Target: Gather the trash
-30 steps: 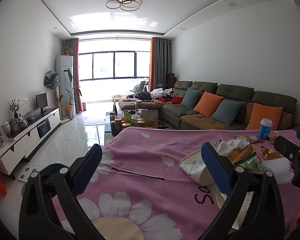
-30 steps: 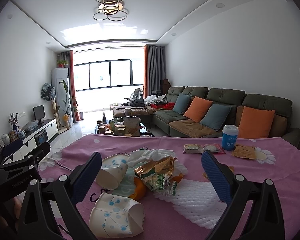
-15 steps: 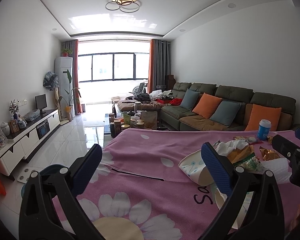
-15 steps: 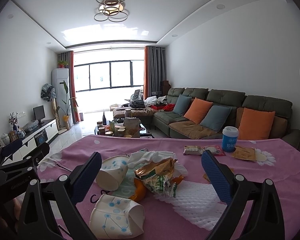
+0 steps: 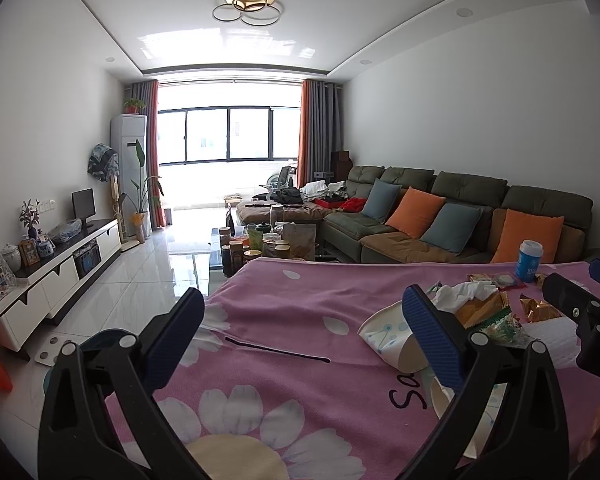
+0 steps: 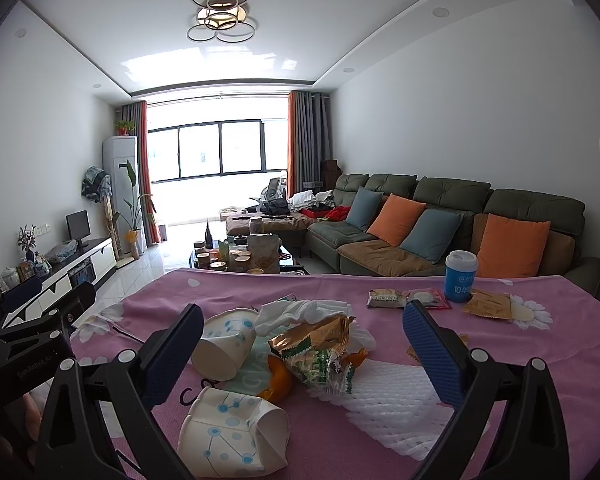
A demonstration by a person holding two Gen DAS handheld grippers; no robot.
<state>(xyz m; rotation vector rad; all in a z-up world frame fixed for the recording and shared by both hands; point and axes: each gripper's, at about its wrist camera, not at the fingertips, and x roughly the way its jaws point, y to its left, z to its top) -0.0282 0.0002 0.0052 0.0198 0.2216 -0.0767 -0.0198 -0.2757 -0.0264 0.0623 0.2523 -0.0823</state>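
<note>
The left gripper (image 5: 300, 328) is hovering over the near left part of a pink flowered cloth (image 5: 300, 304), its 2 blue-padded fingers (image 5: 428, 332) spread wide with nothing between them. A thin black stick (image 5: 276, 349) is lying on the cloth just beyond the gap. The right gripper (image 6: 300, 344) is hanging over the middle of the cloth, its fingers likewise spread wide and gripping nothing.

The trash is sitting in a loose heap between and just beyond the right gripper's fingers. A crushed paper cup (image 6: 234, 438) with blue dots is lying on its side nearest the camera. A second paper cup (image 6: 224, 344) is lying tipped just beside the left finger, its mouth facing near. A crumpled white tissue (image 6: 300, 310) is resting at the far side of the heap, touching a gold and green snack wrapper (image 6: 316, 350). Orange peel (image 6: 278, 378) is peeking out from under the wrapper. A white foam net sheet (image 6: 384, 400) is lying flat to the right of the heap.

Farther right, 2 small snack packets (image 6: 406, 299) are lying side by side, near a blue lidded cup (image 6: 460, 276) standing upright, with a flat brown sachet (image 6: 488, 306) just beside it. A green sofa (image 6: 440, 216) with orange and blue cushions is running along the right wall
</note>
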